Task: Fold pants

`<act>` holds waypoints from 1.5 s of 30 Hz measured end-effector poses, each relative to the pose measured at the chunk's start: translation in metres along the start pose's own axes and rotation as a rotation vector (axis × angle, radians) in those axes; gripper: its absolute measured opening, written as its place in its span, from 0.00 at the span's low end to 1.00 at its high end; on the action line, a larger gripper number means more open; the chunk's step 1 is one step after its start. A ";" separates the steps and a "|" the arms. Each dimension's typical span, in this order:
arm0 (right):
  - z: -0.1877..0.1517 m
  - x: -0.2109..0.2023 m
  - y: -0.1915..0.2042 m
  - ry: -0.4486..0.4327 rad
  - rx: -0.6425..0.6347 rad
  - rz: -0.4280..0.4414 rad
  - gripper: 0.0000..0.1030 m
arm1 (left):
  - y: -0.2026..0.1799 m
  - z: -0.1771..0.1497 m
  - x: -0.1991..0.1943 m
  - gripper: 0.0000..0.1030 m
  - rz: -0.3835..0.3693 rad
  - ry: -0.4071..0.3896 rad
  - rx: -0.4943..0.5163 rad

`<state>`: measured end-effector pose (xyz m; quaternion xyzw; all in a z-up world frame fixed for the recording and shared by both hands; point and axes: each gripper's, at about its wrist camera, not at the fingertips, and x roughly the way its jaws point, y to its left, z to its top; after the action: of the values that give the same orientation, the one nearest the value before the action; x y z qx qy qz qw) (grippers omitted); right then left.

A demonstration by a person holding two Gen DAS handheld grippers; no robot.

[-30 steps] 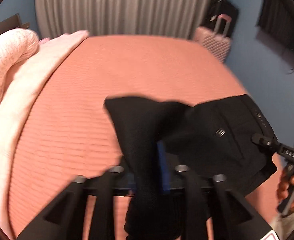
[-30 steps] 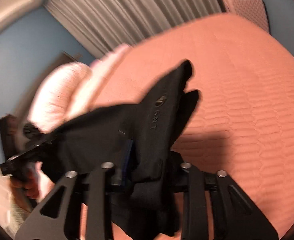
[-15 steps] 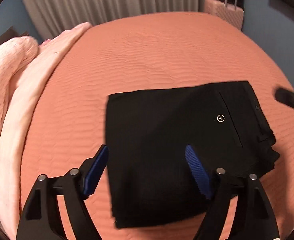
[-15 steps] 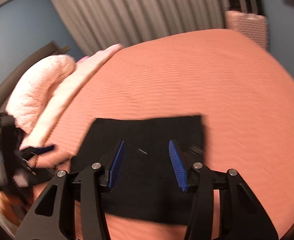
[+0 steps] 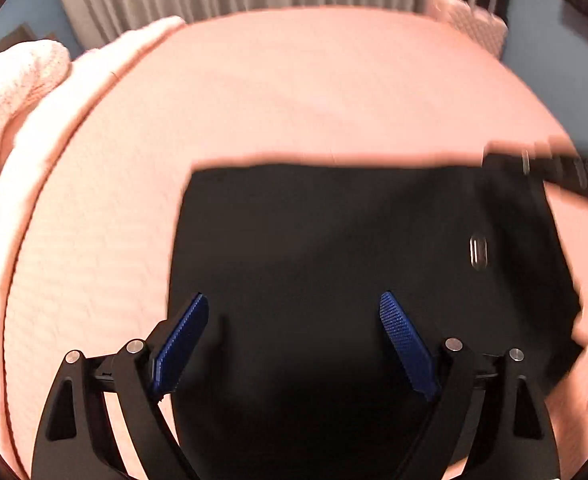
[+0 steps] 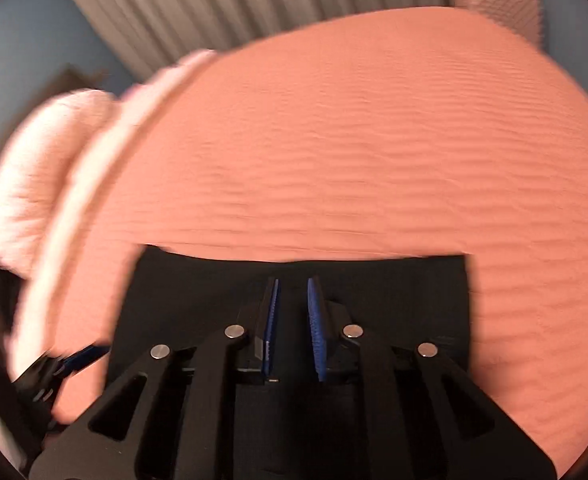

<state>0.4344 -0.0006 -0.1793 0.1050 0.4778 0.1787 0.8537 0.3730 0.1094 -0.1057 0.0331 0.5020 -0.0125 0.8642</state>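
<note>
Black pants (image 5: 334, 264) laid flat, folded, on salmon bedspread (image 5: 294, 92). Left gripper (image 5: 294, 316) spread wide above pants, jaws opening, nothing pinched. Right gripper (image 6: 293, 296) closing, narrow gap, nothing clamped between blue pads (image 6: 316, 320).

Black pants (image 5: 334, 248) lie on a ribbed salmon-pink bedspread (image 5: 294, 88).
</note>
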 end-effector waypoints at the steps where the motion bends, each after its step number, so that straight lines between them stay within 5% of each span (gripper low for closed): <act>1: 0.001 0.012 0.008 0.029 -0.040 0.021 0.15 | 0.001 0.016 0.009 0.83 0.009 0.005 -0.017; 4: 0.002 0.052 -0.001 0.097 -0.063 -0.048 0.09 | 0.007 0.040 0.054 0.87 0.002 0.113 -0.073; 7: 0.001 0.040 -0.039 0.051 0.077 -0.026 0.00 | 0.028 0.050 0.073 0.95 -0.082 0.133 -0.143; 11: -0.012 -0.003 -0.055 -0.026 0.092 -0.099 0.07 | 0.031 0.056 0.049 0.90 0.022 0.052 -0.101; 13: -0.024 -0.020 -0.054 -0.034 0.037 -0.108 0.08 | 0.025 0.052 0.029 0.90 0.009 0.020 -0.096; 15: -0.033 -0.028 -0.065 -0.020 0.042 -0.115 0.18 | 0.026 0.046 0.020 0.90 0.023 0.014 -0.083; 17: -0.038 -0.033 -0.074 -0.029 0.045 -0.138 0.48 | 0.035 0.038 0.015 0.90 0.062 0.021 -0.059; 19: -0.036 -0.037 -0.084 -0.021 0.066 -0.158 0.61 | 0.039 0.038 0.011 0.90 0.081 0.022 -0.039; 26: -0.037 -0.008 -0.114 0.066 0.237 0.015 0.74 | 0.038 0.026 0.001 0.90 0.104 0.033 -0.017; 30: -0.032 -0.002 -0.107 0.068 0.222 0.071 0.79 | 0.036 0.017 0.008 0.91 0.123 0.048 0.000; 34: -0.029 0.002 -0.106 0.091 0.195 0.126 0.88 | 0.061 -0.003 0.008 0.92 -0.026 0.075 -0.112; 40: -0.030 0.004 -0.105 0.088 0.167 0.144 0.87 | 0.128 -0.041 0.042 0.91 -0.253 0.170 -0.403; 42: -0.033 0.005 -0.098 0.085 0.117 0.089 0.77 | 0.122 -0.036 0.043 0.92 -0.243 0.170 -0.368; 45: -0.038 0.000 -0.095 0.064 0.119 0.108 0.48 | 0.101 -0.024 0.048 0.86 -0.230 0.167 -0.296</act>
<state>0.4220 -0.0873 -0.2328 0.1755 0.5082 0.1990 0.8194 0.3813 0.2127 -0.1545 -0.1511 0.5689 -0.0345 0.8077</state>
